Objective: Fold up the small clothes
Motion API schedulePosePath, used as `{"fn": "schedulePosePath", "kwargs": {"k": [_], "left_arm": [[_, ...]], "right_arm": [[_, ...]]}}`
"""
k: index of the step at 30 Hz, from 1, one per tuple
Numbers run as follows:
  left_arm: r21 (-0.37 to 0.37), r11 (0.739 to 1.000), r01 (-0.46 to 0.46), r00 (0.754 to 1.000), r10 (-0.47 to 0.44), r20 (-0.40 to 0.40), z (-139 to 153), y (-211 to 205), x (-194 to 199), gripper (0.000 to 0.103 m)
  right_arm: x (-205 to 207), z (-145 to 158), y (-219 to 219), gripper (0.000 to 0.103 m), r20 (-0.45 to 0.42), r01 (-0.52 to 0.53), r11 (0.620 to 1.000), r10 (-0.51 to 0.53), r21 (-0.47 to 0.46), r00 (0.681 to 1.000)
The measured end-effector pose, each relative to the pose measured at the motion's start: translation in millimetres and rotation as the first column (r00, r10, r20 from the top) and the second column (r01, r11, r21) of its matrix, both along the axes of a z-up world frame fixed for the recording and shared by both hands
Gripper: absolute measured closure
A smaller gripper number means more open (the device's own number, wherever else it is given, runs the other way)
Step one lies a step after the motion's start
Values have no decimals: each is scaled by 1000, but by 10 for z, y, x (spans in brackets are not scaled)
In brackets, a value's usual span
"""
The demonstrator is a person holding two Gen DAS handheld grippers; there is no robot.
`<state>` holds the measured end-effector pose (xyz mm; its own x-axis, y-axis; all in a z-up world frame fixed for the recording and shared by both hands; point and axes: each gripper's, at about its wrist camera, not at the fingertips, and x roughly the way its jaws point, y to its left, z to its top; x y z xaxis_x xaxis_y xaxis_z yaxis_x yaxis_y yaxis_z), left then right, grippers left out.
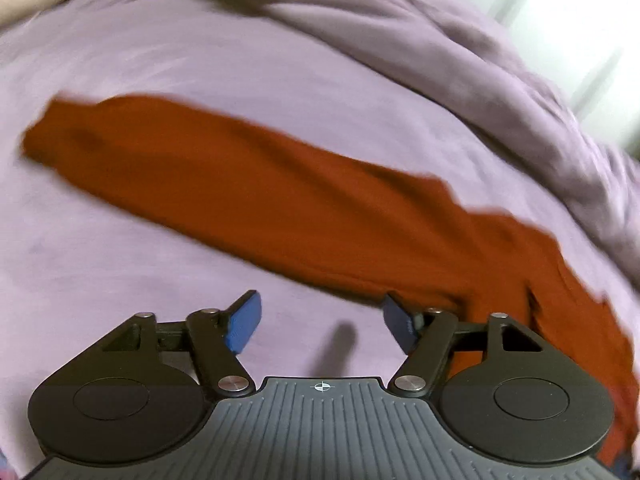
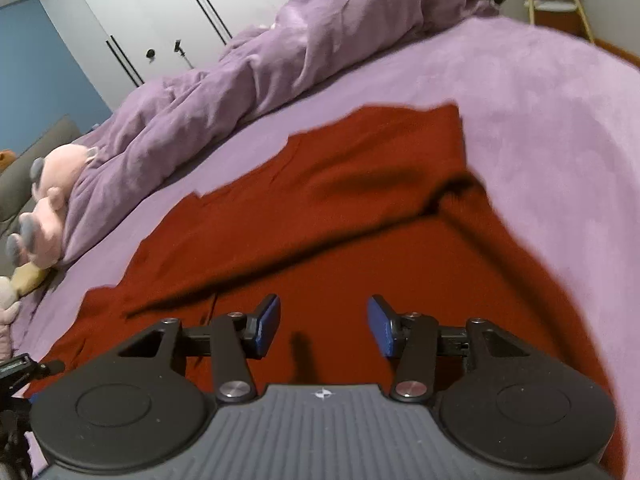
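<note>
A rust-red garment (image 1: 280,196) lies on the purple bed sheet (image 1: 160,60). In the left wrist view one long sleeve stretches to the upper left, and the body runs off to the lower right. My left gripper (image 1: 320,326) is open and empty, just above the sheet near the sleeve's lower edge. In the right wrist view the garment (image 2: 360,240) lies spread below, with a fold running across it. My right gripper (image 2: 323,326) is open and empty, hovering over the garment's body.
A bunched purple duvet (image 2: 280,52) lies along the far side of the bed. A pink plush toy (image 2: 48,196) lies at the left end. White wardrobe doors (image 2: 160,12) and a blue wall stand behind. The left wrist view is motion-blurred.
</note>
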<state>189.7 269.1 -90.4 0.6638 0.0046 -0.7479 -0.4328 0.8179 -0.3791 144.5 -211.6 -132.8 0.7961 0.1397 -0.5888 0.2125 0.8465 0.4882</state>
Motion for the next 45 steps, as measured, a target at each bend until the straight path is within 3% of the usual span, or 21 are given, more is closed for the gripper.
{"fn": "schedulePosePath", "kwargs": {"k": [1, 3, 5, 8, 11, 12, 16, 18, 21, 23, 24, 25, 28, 30, 31, 33, 35, 38, 40, 42, 45], "left_arm": [[-46, 998, -31, 999, 32, 20, -35, 177, -51, 50], [-125, 988, -93, 994, 98, 37, -87, 485, -121, 59], [-198, 967, -163, 981, 180, 73, -146, 750, -183, 59], [-323, 912, -254, 951, 297, 92, -299, 1095, -233, 67], [-446, 834, -324, 910, 404, 96, -461, 1332, -248, 83], [-458, 823, -335, 904, 419, 91, -497, 1383, -230, 89], [-498, 795, -346, 885, 453, 109, -563, 1508, -137, 90], [-557, 754, -347, 871, 479, 106, -647, 1602, -164, 90], [-660, 670, -341, 848, 523, 92, -785, 1692, -241, 93], [-685, 649, -331, 841, 532, 98, -786, 1710, -263, 95], [-664, 670, -331, 847, 521, 104, -736, 1695, -239, 95], [-620, 711, -330, 857, 501, 119, -651, 1668, -227, 95], [-436, 871, -228, 903, 356, 240, -227, 1470, -65, 95], [-287, 948, -136, 924, 226, 309, 127, 1222, 70, 95], [-212, 974, -85, 928, 155, 340, 301, 1053, 138, 95], [-80, 996, 50, 918, -14, 397, 625, 603, 299, 95], [43, 981, 189, 881, -189, 433, 860, 54, 403, 95], [172, 900, 401, 789, -435, 433, 960, -859, 520, 89], [213, 822, 528, 739, -568, 361, 804, -1421, 583, 66], [216, 786, 580, 742, -618, 259, 571, -1782, 568, 67], [151, 791, 593, 763, -612, 209, 254, -1940, 416, 65]], "right_arm": [[-39, -10, 21, 54, 7, -4, 1000, 4, 13, 1000], [-66, -3, 49, 54, 4, 0, 999, 0, 32, 1000], [-54, 4, 60, 54, -2, -4, 998, 4, 55, 1000], [-2, 20, 53, 54, -14, 5, 997, -4, 79, 1000], [14, 24, 65, 54, -15, 11, 995, -10, 99, 1000], [25, 17, 76, 54, -17, 13, 995, -11, 101, 1000], [33, 13, 105, 54, -20, 8, 996, -7, 91, 1000], [29, 15, 109, 54, -22, 10, 996, -8, 93, 1000], [32, 9, 108, 54, -19, 8, 995, -7, 96, 1000], [33, 8, 112, 54, -16, 6, 996, -4, 94, 1000], [35, 3, 104, 54, -14, 4, 996, -3, 92, 1000], [34, 2, 101, 54, -12, 3, 996, -2, 92, 1000], [15, -9, 80, 54, -5, 0, 995, 0, 104, 1000], [6, -18, 54, 54, -3, -4, 993, 5, 118, 1000], [-3, -22, 41, 54, -1, -6, 992, 6, 124, 1000], [-21, -23, 20, 54, 4, -10, 991, 9, 132, 1000], [-39, -19, 14, 54, 9, -9, 991, 8, 137, 1000], [-64, -14, 22, 54, 12, -11, 989, 9, 145, 1000], [-74, -5, 28, 54, 15, -20, 989, 18, 148, 1000], [-87, 4, 35, 54, 19, -32, 988, 30, 149, 999], [-81, 46, 39, 54, 31, -63, 988, 59, 142, 998]]}}
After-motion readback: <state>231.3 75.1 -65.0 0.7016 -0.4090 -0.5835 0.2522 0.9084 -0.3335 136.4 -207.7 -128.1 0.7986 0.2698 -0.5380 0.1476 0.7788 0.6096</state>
